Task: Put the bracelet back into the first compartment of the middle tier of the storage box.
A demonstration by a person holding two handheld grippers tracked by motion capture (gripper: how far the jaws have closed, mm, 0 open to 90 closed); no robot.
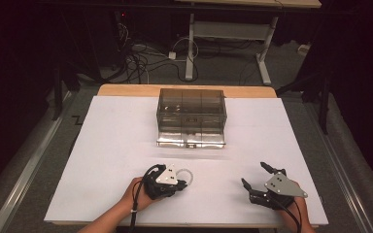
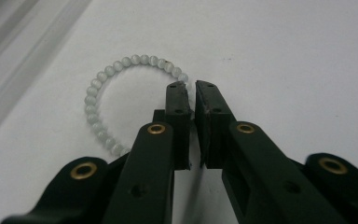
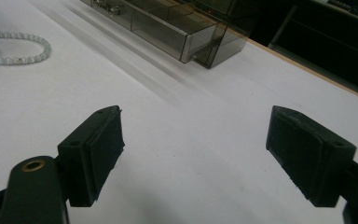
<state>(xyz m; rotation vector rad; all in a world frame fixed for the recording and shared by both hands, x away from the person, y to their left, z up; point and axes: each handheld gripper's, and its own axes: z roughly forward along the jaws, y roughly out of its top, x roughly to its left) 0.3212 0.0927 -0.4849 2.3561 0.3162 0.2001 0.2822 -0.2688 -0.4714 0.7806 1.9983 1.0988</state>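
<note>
**Left jaws pinch the bracelet; right jaws wide and idle**

The bracelet (image 2: 121, 88), a ring of pale round beads, lies flat on the white sheet (image 2: 284, 56). In the left gripper view its near right stretch runs in between the tips of the two black jaws, and the rest of the loop curves out to the left of the left jaw and ahead of the tips. The left gripper (image 2: 191, 88) has its jaws drawn almost together, with only a thin slit between the pads, and the beads sit in that slit at the tips, so the jaws are clamped on the bracelet. The bracelet rests on the sheet, not lifted.

In the high view the left gripper (image 1: 183, 183) lies low on the sheet with part of the bracelet (image 1: 187, 173) showing just beyond its tips.

The right gripper (image 3: 193, 140) has its jaws standing far apart, with bare sheet between the pads. From its own view the bracelet (image 3: 16, 46) lies well off beyond and to the left of its left jaw. In the high view the right gripper (image 1: 255, 175) sits well apart from the left one, to its right.

Farther ahead of both pairs of jaws stands a smoky clear box (image 1: 192, 109) with its bottom drawer (image 1: 191, 141) pulled out toward the grippers. In the right gripper view the drawer (image 3: 158, 28) shows dividing walls inside.
</note>
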